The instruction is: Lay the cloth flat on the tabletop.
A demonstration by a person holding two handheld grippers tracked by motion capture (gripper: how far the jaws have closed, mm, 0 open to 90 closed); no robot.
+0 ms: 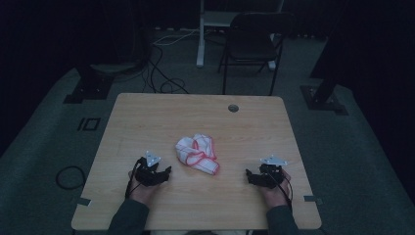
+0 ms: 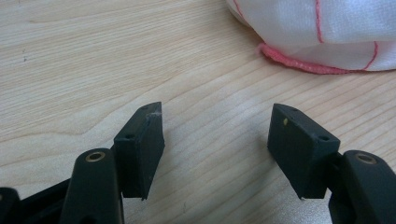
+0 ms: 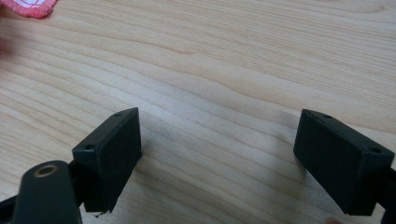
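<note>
Left gripper (image 1: pixel 166 171): jaws apart, nothing between them; low over the table's near left part, pointing toward the cloth.
Left gripper view: bare wood between the jaws; cloth's pink hem at upper right, apart from the pads.
Cloth (image 1: pixel 197 153): white with red stripes and pink edging, crumpled in a heap at mid-table (image 1: pixel 147 112), between the two grippers.
Right gripper (image 1: pixel 250 176): jaws wide apart, gripping nothing; near right part of the table, well apart from the cloth.
Chair (image 1: pixel 254 41): dark, beyond the far edge.

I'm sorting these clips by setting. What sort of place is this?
Probably a lab or recording studio: a light wooden table on grey carpet, black cables across the floor, and a black folding chair among dark stands.
</note>
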